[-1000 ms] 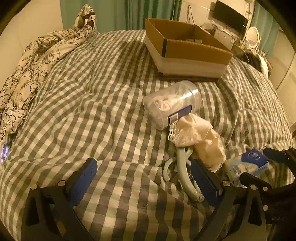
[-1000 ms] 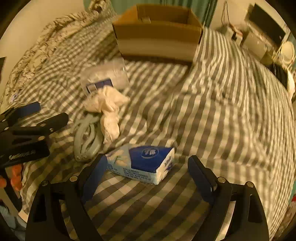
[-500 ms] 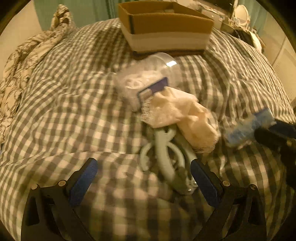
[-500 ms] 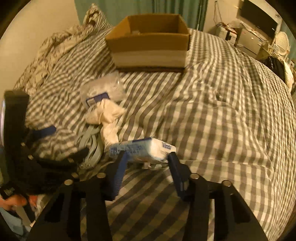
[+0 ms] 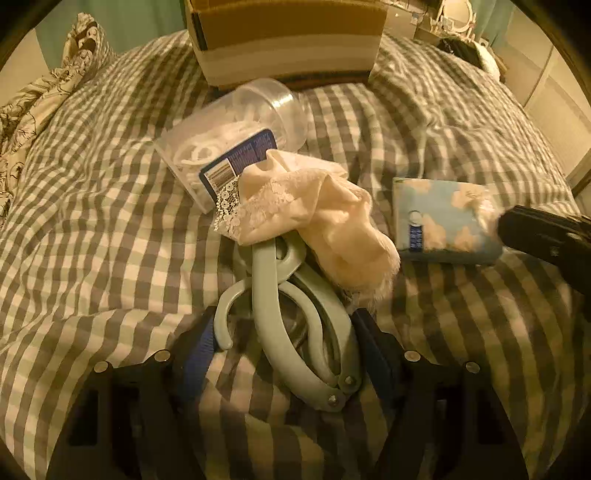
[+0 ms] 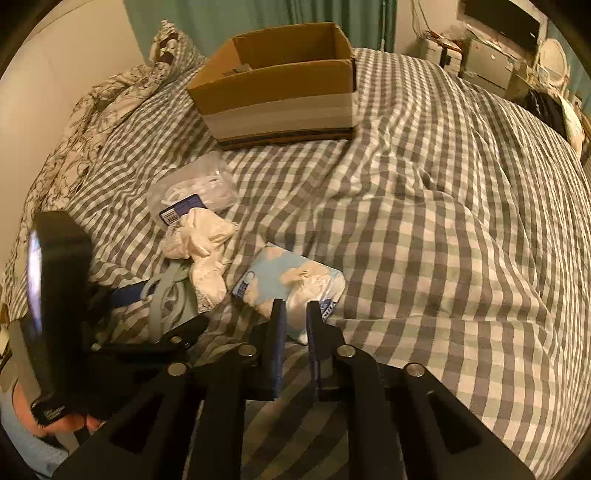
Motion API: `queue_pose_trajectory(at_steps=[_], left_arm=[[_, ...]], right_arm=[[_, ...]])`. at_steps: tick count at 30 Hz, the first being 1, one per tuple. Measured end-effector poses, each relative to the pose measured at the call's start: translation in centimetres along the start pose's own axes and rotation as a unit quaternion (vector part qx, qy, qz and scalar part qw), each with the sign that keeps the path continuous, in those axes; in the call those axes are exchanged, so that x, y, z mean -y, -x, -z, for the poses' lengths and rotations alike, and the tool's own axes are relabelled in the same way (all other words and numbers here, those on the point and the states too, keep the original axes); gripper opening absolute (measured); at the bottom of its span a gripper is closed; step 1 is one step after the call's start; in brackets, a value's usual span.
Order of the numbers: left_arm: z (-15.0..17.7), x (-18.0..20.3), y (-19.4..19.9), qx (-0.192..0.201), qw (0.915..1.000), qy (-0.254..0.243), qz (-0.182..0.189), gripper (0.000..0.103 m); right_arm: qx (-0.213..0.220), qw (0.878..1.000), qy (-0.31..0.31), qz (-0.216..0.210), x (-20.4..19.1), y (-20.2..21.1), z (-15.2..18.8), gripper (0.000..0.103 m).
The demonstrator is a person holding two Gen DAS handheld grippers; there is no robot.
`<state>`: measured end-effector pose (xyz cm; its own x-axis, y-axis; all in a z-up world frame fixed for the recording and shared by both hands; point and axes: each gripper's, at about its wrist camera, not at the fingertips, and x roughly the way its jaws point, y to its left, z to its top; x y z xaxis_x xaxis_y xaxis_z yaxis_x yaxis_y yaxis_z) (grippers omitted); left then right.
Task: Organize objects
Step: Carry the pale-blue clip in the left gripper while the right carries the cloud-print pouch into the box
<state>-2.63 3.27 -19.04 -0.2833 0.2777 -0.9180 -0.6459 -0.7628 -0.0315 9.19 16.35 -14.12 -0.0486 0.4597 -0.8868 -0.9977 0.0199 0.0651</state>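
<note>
My left gripper (image 5: 282,341) is shut on the pale green folding hanger (image 5: 295,328), which lies on the checked bed cover. A cream lace cloth (image 5: 314,221) lies over the hanger's far end, against a clear plastic jar (image 5: 236,144) on its side. My right gripper (image 6: 293,319) is shut on the near edge of a light blue tissue pack (image 6: 291,277), also seen in the left wrist view (image 5: 443,221). An open cardboard box (image 6: 280,88) stands further back on the bed.
A floral blanket (image 6: 92,122) is bunched at the bed's left side. The checked cover (image 6: 443,221) stretches to the right. Furniture and a monitor (image 6: 498,22) stand beyond the bed's far right.
My left gripper moved forward and closed on the hanger. My right gripper closed further on the tissue pack, which has tilted so its cloud-printed face shows.
</note>
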Motion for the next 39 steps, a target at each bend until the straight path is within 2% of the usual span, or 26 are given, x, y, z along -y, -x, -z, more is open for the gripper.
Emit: queue_pose_trajectory(at_steps=[1,3,8,9,10,11,17,19,22,23,24,28,29,30,32,39], left_arm=[[0.1,0.0,0.5,0.005,1.0,0.001,0.002,0.073],[0.1,-0.3,1.5,0.014,0.9999,0.007,0.007,0.073],[-0.9,-1.9,3.9,0.039,0.9989,0.025,0.0,0.072],[-1.0,-2.3,4.4,0.046,0.9985,0.029,-0.007,0.043],[-1.3,-2.7,4.6,0.048,0.9982,0.033,-0.012,0.03],[-1.4,-3.5,4.7,0.042,0.9983,0.04,-0.005,0.024],[-1.1,-4.5,3.4,0.025,0.998,0.057,0.007,0.024],[-0.9,-4.2,3.2,0.019,0.9983,0.055,0.008,0.028],[-0.6,-4.1,2.6,0.001,0.9983,0.057,0.01,0.038],[-0.5,-4.0,2.3,-0.01,0.9983,0.056,0.014,0.047],[-0.4,-3.8,2.1,-0.015,0.9983,0.053,0.018,0.052],[-0.2,-2.5,1.8,-0.011,0.9996,0.027,0.002,0.053],[-0.2,-2.4,1.8,-0.01,0.9996,0.026,0.004,0.049],[-0.2,-2.4,1.9,-0.01,0.9995,0.027,0.009,0.033],[0.0,-2.7,1.9,-0.011,0.9985,0.04,0.035,0.018],[0.3,-2.7,5.0,0.02,0.9977,0.047,0.045,0.01]], right_arm=[[-0.001,1.0,0.0,-0.001,0.0,0.0,0.0,0.041],[-0.003,1.0,0.001,-0.004,-0.2,-0.3,-0.3,0.057],[-0.037,0.999,0.003,0.016,-0.8,-2.8,-1.7,0.064],[-0.046,0.999,0.004,0.02,-1.0,-3.3,-1.9,0.065],[-0.056,0.998,0.006,0.023,-1.3,-4.0,-2.2,0.066],[-0.061,0.998,0.007,0.023,-1.4,-4.5,-2.4,0.068],[-0.093,0.995,0.007,0.024,-2.1,-7.5,-3.4,0.081],[-0.099,0.995,0.011,0.029,-2.3,-7.9,-3.4,0.084],[-0.106,0.994,0.018,0.037,-2.6,-8.4,-3.4,0.084],[-0.105,0.994,0.02,0.038,-2.7,-8.4,-3.3,0.084],[-0.103,0.994,0.022,0.039,-2.8,-8.3,-3.3,0.084],[-0.085,0.995,0.03,0.048,-3.2,-7.4,-2.9,0.077],[-0.082,0.995,0.032,0.05,-3.2,-7.2,-2.8,0.076],[-0.075,0.995,0.036,0.052,-3.4,-6.9,-2.7,0.074],[-0.067,0.996,0.036,0.046,-3.5,-6.2,-2.5,0.071],[-0.016,0.999,0.034,0.038,-2.8,-1.9,-2.2,0.067]])
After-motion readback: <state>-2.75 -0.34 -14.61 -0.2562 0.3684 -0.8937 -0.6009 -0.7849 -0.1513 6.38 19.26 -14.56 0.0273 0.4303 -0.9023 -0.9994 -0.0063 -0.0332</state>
